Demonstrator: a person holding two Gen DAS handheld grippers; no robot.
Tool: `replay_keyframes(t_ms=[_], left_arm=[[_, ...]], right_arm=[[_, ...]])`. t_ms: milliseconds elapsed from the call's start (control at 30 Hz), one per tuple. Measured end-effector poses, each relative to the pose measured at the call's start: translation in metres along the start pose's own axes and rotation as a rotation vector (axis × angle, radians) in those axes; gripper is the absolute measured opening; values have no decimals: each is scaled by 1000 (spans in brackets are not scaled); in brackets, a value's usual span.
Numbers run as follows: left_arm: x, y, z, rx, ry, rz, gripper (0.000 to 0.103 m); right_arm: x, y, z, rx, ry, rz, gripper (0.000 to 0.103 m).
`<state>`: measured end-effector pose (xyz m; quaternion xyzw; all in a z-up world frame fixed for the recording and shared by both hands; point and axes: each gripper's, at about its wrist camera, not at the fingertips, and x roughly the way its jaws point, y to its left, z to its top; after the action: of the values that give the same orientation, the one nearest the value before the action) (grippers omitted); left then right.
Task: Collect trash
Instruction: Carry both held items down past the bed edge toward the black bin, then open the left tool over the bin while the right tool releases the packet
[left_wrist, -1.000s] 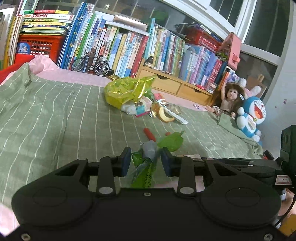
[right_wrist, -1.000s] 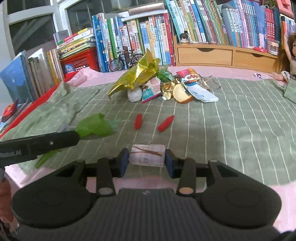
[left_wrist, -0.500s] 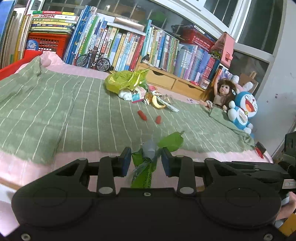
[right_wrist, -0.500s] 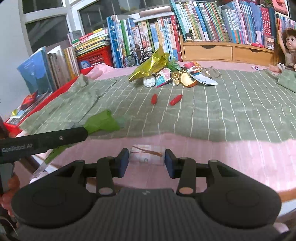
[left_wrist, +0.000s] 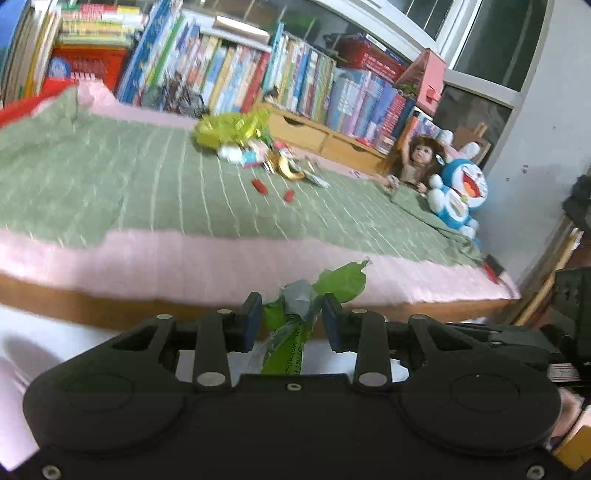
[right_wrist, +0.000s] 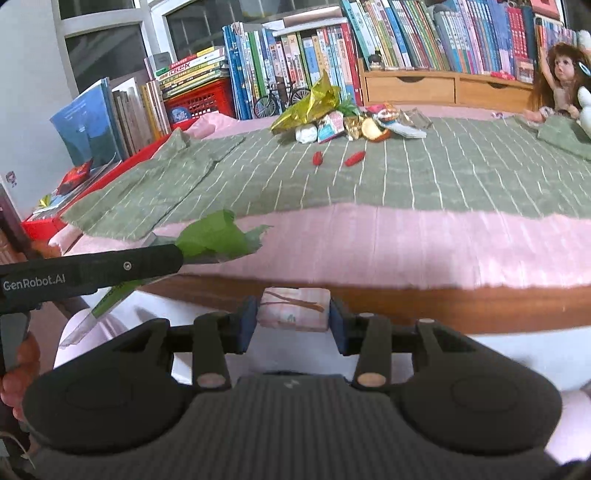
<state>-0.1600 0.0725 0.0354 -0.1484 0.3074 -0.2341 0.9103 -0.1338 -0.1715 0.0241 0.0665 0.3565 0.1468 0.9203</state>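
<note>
wrapper (left_wrist: 343, 284): you hold green, silver inside
packet (right_wrist: 293, 309): pale pink, brown streaks
blanket (right_wrist: 424, 177): green, white grid lines
sheet (right_wrist: 406, 243): pink

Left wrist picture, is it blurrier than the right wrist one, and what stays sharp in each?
Yes: the left wrist view smears the books and green blanket, while the left gripper and its green wrapper stay crisp. The right wrist view is sharper; book spines are distinct, with fisheye bending at the edges.
</note>
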Motion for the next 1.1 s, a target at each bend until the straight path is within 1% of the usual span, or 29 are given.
replay_keyframes(t_ms=[67,167,300,533,667,867,967,1033,1067,1100], left_arm=[[-1,-1,-7,-5,20,-16,33],[1,-3,-19,26,50,-1,33],[10,6,-31,-22,100,4,33],[36,17,-49,-41,177,41,34],[52,22,-56,-46,220,41,33],[67,24,-61,-45,251,48,34],[75,28,-63,-65,267,53,34],[79,32,-65,-77,278,64,39],[82,31,-66,-74,281,68,47],[84,30,-67,-71,283,73,58]], right_arm=[[1,-2,-8,14,12,-2,48],[4,-9,-20,53,39,-12,48],[9,-18,-32,78,70,-41,48],[21,-34,-51,128,134,-71,48],[25,-37,-53,140,150,-81,48],[27,-37,-51,151,156,-84,48],[28,-38,-51,156,161,-85,48],[29,-38,-51,154,164,-86,48],[29,-38,-51,150,166,-85,48],[30,-37,-51,146,167,-86,48]])
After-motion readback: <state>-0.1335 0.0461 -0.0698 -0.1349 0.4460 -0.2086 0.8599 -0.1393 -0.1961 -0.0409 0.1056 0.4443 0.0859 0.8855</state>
